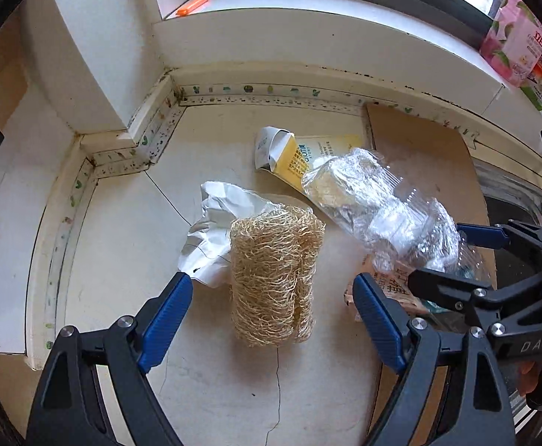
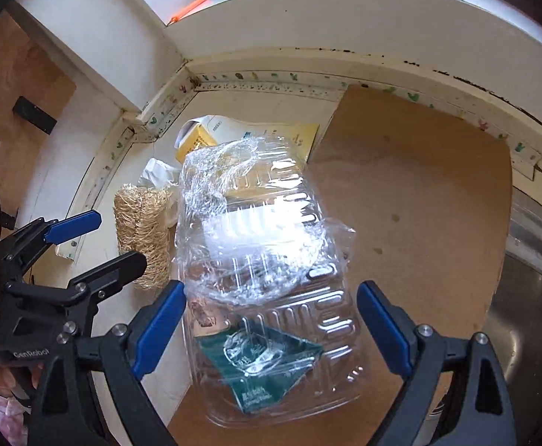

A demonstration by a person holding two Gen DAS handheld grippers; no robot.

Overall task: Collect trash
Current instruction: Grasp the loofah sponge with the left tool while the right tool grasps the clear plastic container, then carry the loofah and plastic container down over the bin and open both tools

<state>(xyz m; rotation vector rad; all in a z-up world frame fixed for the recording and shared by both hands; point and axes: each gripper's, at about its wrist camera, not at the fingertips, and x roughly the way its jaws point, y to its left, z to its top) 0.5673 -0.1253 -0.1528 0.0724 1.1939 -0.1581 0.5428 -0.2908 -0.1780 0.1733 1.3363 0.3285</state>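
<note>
Near the worktop's (image 1: 122, 230) back corner, the left gripper (image 1: 272, 310) straddles the loofah (image 1: 276, 278), the right gripper (image 2: 271, 329) the clear plastic tray (image 2: 271, 297); both jaws gape, poised for pickup.

Stained countertop (image 1: 122, 223) beneath window sill (image 1: 308, 3), possibly daylit.

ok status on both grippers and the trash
Left gripper open around loofah. Right gripper open around clear plastic tray. Neither gripped; nothing blocking.
</note>
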